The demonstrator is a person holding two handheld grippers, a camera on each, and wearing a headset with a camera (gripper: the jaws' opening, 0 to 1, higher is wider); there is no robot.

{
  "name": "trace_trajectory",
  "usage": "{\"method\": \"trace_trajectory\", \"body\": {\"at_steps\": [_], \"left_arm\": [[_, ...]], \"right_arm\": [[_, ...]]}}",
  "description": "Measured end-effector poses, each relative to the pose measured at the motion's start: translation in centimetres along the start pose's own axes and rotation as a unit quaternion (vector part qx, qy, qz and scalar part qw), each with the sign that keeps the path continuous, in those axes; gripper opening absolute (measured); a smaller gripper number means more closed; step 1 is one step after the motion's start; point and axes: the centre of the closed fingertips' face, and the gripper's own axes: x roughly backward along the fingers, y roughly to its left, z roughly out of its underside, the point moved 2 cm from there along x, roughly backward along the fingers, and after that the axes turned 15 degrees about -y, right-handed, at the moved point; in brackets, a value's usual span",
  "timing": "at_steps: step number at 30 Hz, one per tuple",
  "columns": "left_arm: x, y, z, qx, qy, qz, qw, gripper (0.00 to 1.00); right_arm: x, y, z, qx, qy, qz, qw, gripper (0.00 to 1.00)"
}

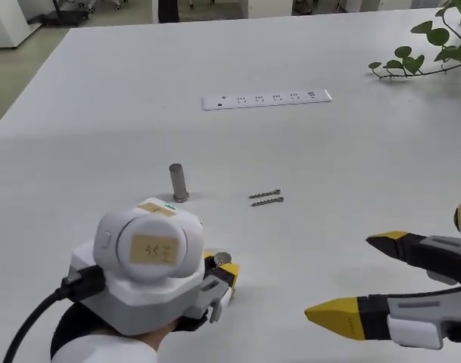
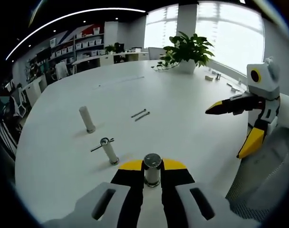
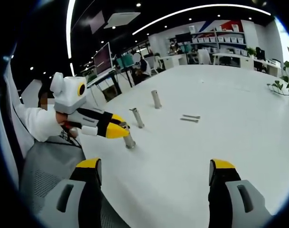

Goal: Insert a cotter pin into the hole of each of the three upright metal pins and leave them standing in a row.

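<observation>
My left gripper (image 1: 224,274) is shut on a short upright metal pin (image 2: 152,169) that stands on the white table near its front edge. Just beyond it in the left gripper view stands a second pin (image 2: 108,151) with a cotter pin (image 2: 100,145) through its top. A third, bare pin (image 1: 178,183) stands farther back. Two loose cotter pins (image 1: 266,198) lie side by side to the right of that pin. My right gripper (image 1: 340,276) hovers at the lower right, open and holding nothing, well apart from the pins.
A white power strip (image 1: 266,98) lies across the table behind the pins. A leafy plant (image 1: 434,45) reaches in at the far right corner. The table (image 1: 351,166) is wide; a person's sleeve (image 3: 37,124) is behind the left gripper.
</observation>
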Motion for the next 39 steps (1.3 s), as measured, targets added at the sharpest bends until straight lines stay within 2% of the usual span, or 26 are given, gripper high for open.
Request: {"method": "trace_trajectory", "body": {"at_steps": [10,19,29,32,34,35,38,39], "left_arm": [[-0.25,-0.31,0.48,-0.003,0.005,0.000,1.0000,0.10],[-0.91,-0.12,0.24,-0.012,-0.001,0.000,0.9999,0.10],[-0.73,-0.41,0.44,-0.013,-0.005,-0.006,0.9999,0.10],[-0.71,-0.41,0.44,-0.016,-0.008,-0.002,0.9998,0.10],[-0.76,-0.43,0.30,-0.042,-0.017,0.014,0.9989,0.10],[-0.67,-0.47,0.44,-0.042,-0.016,0.017,0.9988,0.10],[-0.37,-0.54,-0.11,-0.021,-0.022,0.027,0.9992,0.12],[-0.24,-0.66,-0.48,-0.010,-0.030,0.034,0.9989,0.15]], "right_arm": [[-0.03,0.36,0.00,0.001,-0.001,-0.008,1.0000,0.92],[-0.06,0.37,0.14,0.002,0.004,-0.011,0.9999,0.92],[-0.12,0.56,0.46,0.003,0.011,-0.015,0.9998,0.92],[-0.15,0.49,0.52,0.004,0.013,-0.016,0.9998,0.92],[-0.13,0.39,0.53,0.004,0.014,-0.015,0.9998,0.92],[-0.07,0.35,0.53,0.004,0.014,-0.014,0.9998,0.92],[0.00,0.25,0.45,0.003,0.012,-0.012,0.9998,0.92],[0.02,0.25,0.41,0.002,0.011,-0.011,0.9999,0.92]]}}
